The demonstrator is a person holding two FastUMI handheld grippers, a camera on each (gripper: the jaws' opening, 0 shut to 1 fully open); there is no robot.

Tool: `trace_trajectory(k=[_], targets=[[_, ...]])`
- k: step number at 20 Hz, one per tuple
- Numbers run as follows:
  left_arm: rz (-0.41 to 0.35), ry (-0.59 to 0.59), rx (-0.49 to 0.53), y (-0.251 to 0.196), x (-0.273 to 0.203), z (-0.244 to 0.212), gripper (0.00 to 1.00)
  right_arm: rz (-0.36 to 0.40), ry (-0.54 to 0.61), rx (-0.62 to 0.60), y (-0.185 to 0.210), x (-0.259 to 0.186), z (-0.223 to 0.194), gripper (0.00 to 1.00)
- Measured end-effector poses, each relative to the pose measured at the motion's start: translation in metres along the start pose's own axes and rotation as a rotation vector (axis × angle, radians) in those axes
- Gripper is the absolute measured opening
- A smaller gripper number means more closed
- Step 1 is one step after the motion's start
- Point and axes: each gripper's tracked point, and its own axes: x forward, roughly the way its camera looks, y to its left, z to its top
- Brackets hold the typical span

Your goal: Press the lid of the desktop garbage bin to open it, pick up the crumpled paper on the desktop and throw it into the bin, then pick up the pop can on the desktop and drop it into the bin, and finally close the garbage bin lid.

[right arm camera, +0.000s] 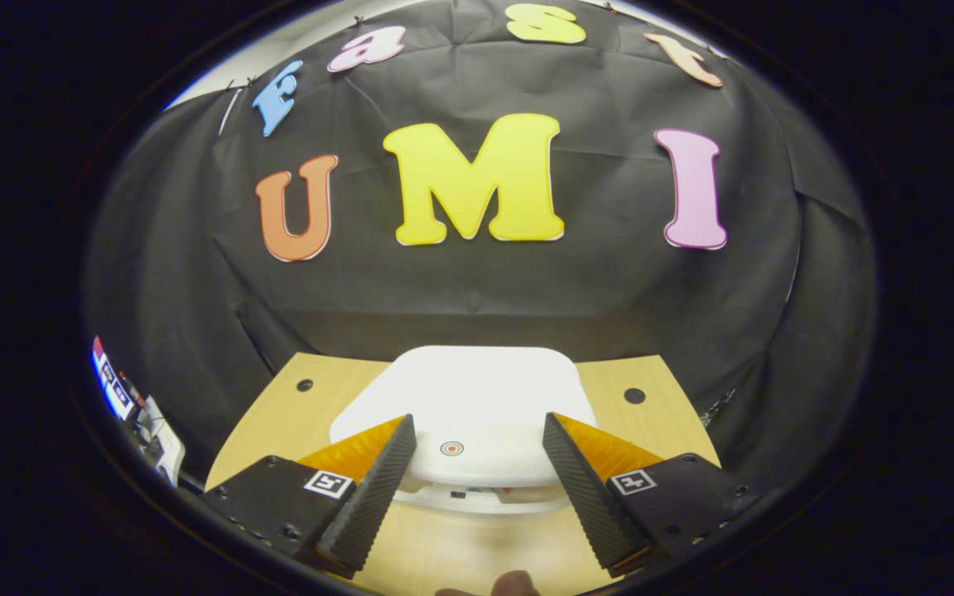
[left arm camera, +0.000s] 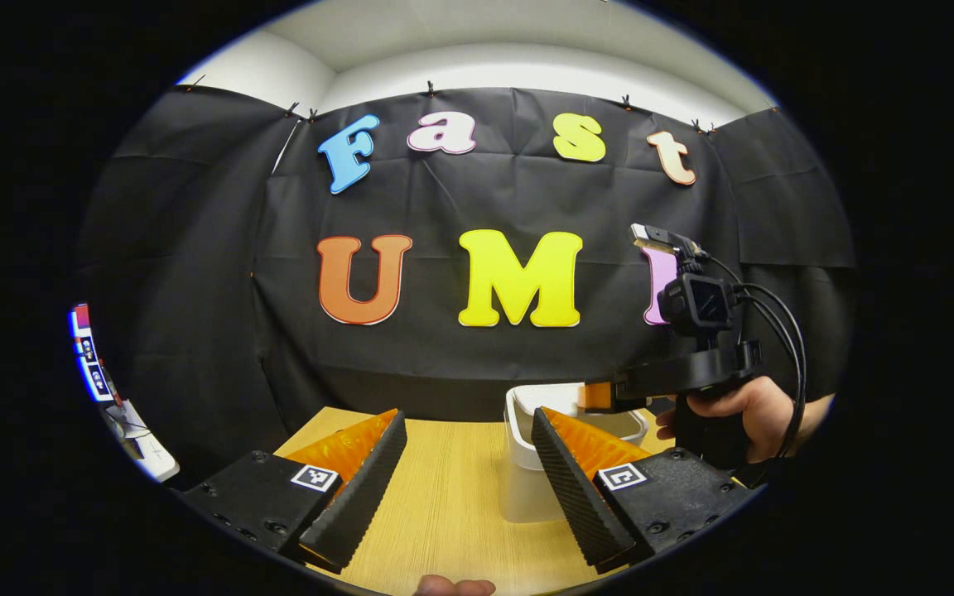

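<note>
In the right gripper view the right gripper (right arm camera: 477,463) hangs just above the white bin (right arm camera: 477,414) on the wooden table (right arm camera: 651,377), fingers spread wide and holding nothing; the lid (right arm camera: 477,397) looks lowered, a thin gap showing under its near edge. In the left gripper view the left gripper (left arm camera: 469,472) is also spread wide and empty, with the bin just beyond its right finger and a hand (left arm camera: 742,414) holding the other gripper over the bin.

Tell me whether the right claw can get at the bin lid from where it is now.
Probably yes. The right claw hangs open just over the white bin lid, with nothing seen between them, so a short press down looks free.
</note>
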Motion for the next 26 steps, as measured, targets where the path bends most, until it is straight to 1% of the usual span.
trace_trajectory(k=[3,4,5,16,19,20,21,22,23,24,26], targets=[[0.0,0.003,-0.002,0.002,-0.002,-0.002,0.98,-0.003,0.012,-0.01,0.0,0.004,-0.011,0.97],[0.0,0.003,-0.001,0.002,-0.002,-0.002,0.98,-0.005,0.014,-0.015,0.0,0.005,-0.014,0.94],[0.0,0.003,-0.001,0.001,-0.001,-0.002,0.98,-0.006,0.017,-0.02,0.0,0.006,-0.017,0.97],[-0.001,0.012,-0.001,-0.002,0.008,-0.008,0.98,-0.009,0.039,-0.052,0.0,0.012,-0.034,0.98],[-0.002,0.017,-0.003,-0.004,0.011,-0.011,0.98,-0.002,0.018,-0.056,0.0,0.014,-0.035,0.98],[-0.004,0.019,-0.005,-0.005,0.012,-0.012,0.98,0.002,0.021,-0.063,0.0,0.015,-0.038,0.96],[-0.005,0.022,-0.006,-0.006,0.012,-0.012,0.98,0.009,0.013,-0.078,0.001,0.014,-0.042,0.99],[-0.008,0.024,-0.008,-0.007,0.014,-0.013,0.98,0.008,0.02,-0.088,-0.001,0.016,-0.048,1.0],[-0.012,0.026,-0.013,-0.009,0.014,-0.014,0.98,0.011,0.017,-0.071,-0.001,0.017,-0.048,0.99],[-0.016,0.03,-0.017,-0.01,0.014,-0.015,0.98,0.013,-0.019,-0.053,-0.001,0.016,-0.046,1.0],[-0.021,0.028,-0.015,-0.01,0.015,-0.014,0.98,0.012,-0.065,-0.063,-0.002,0.016,-0.051,1.0]])
